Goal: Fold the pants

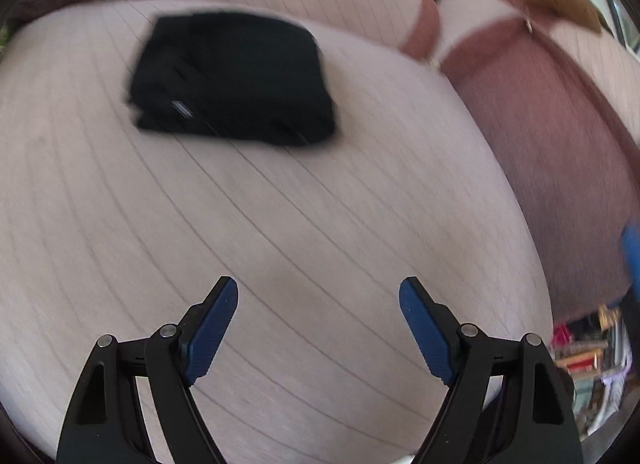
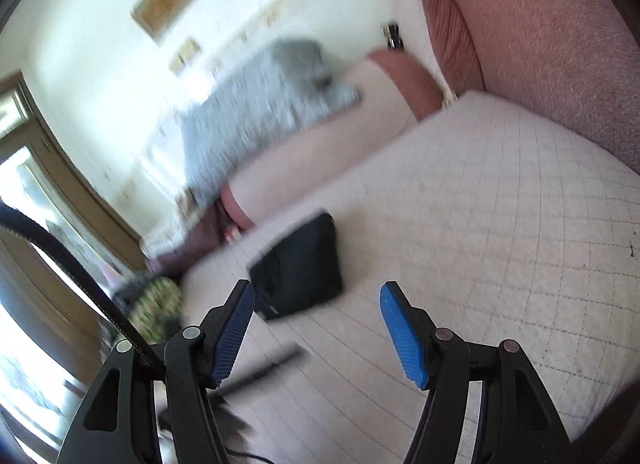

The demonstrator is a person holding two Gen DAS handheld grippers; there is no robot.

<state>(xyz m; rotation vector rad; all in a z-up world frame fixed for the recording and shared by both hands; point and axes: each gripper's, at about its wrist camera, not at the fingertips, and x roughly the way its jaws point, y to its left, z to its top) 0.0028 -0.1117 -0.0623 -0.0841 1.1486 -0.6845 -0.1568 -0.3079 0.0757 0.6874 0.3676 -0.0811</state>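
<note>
both sets of fingers are spread wide with nothing between them: your left gripper (image 1: pixel 318 296) hangs over bare quilted cover, and your right gripper (image 2: pixel 317 300) is likewise apart and empty, its blue pads (image 2: pixel 402 338) clear of any cloth.

as far as these views show, the folding looks done or very nearly so. the black pants (image 1: pixel 234 78) lie as a compact, roughly rectangular bundle on the pale quilted cushion (image 1: pixel 320 224), well ahead of your left gripper and nearer to your right one, just beyond its left finger in the right wrist view (image 2: pixel 298 268). no leg or waistband trails out from the packet. what may be left, by my reading, is only a check of the edges or a final press, if you want it flatter; neither gripper touches the bundle now.

the pants look soft and thick, stacked in several layers, with a small pale tag or label (image 1: pixel 183 109) showing near the front edge. the near edge seems a little uneven, with one layer stepping out under another, though motion blur makes the outline hard to judge. behind sit a pink back cushion (image 2: pixel 532 44) and a grey cloth (image 2: pixel 260 100) draped over the sofa back, well apart from the pants.
</note>
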